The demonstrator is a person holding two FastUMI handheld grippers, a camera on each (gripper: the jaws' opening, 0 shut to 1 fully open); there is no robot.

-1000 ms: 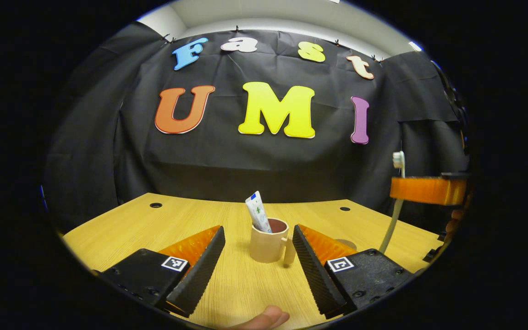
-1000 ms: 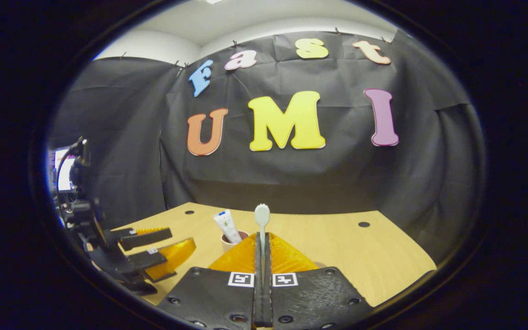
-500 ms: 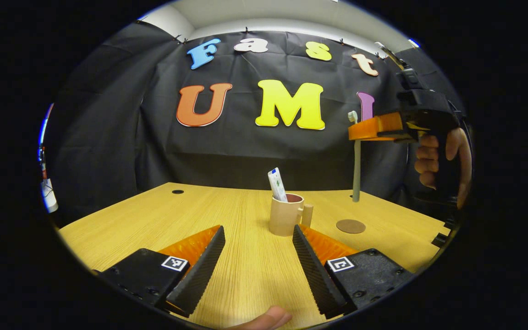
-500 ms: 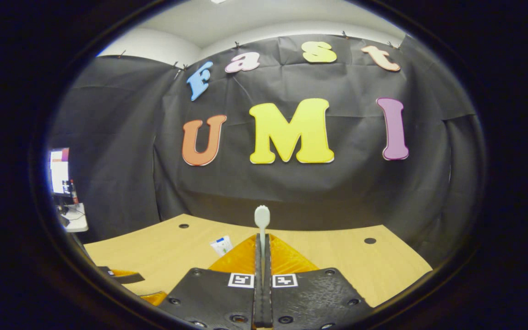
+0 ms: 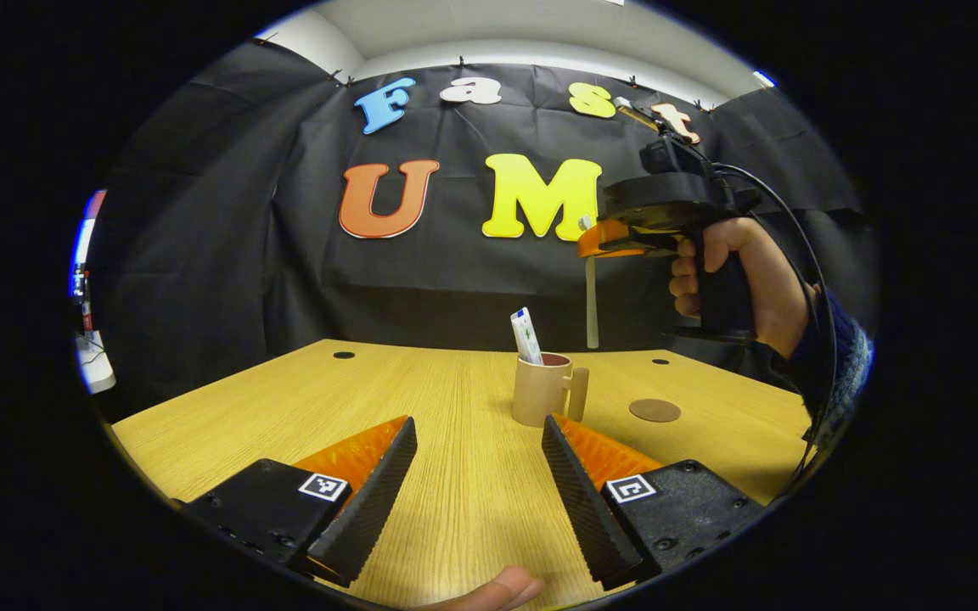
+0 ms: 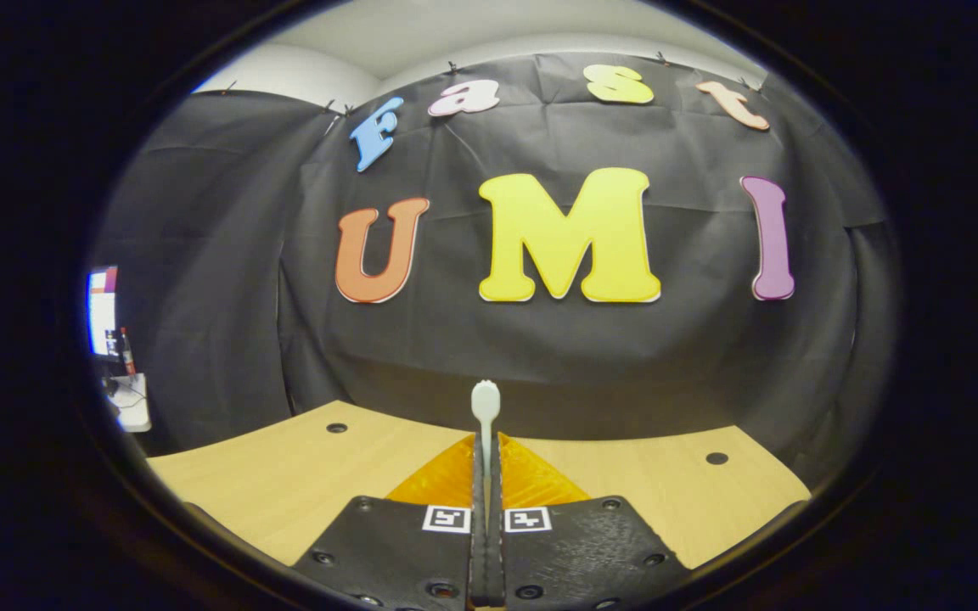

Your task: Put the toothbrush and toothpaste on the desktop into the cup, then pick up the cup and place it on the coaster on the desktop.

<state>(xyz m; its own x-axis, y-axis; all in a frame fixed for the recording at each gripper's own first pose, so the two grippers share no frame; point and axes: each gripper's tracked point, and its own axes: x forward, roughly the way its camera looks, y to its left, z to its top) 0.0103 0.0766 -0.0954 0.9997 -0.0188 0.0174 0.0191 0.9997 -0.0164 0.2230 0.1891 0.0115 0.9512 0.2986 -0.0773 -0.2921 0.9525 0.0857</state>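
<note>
Above the cup [image 5: 542, 390], up toward one o'clock from its mouth in the left gripper view, the right gripper [image 5: 599, 242] hangs high with the toothbrush [image 5: 591, 293] pinched between its closed jaws, handle pointing down and its tip well clear of the rim. The worry, as I judge it, is alignment: the brush's lower end sits a little to the three o'clock side of the opening, so a straight drop could strike the rim or the handle side and tip the light cup, or the brush could slide down outside onto the desktop [image 5: 421, 399]. The grip lies close under the head, as the right gripper view shows with the bristle end [image 6: 485, 399] poking just past the fingertips, so the long free handle may swing. The toothpaste [image 5: 527, 335] already stands in the cup, leaning toward eleven o'clock, and narrows the free opening; the brush could knock against it. The coaster [image 5: 654, 411] lies bare at three o'clock of the cup, near but apart. The left gripper [image 5: 476, 496] rests low near the desktop at six o'clock of the cup, jaws wide and holding nothing
</note>
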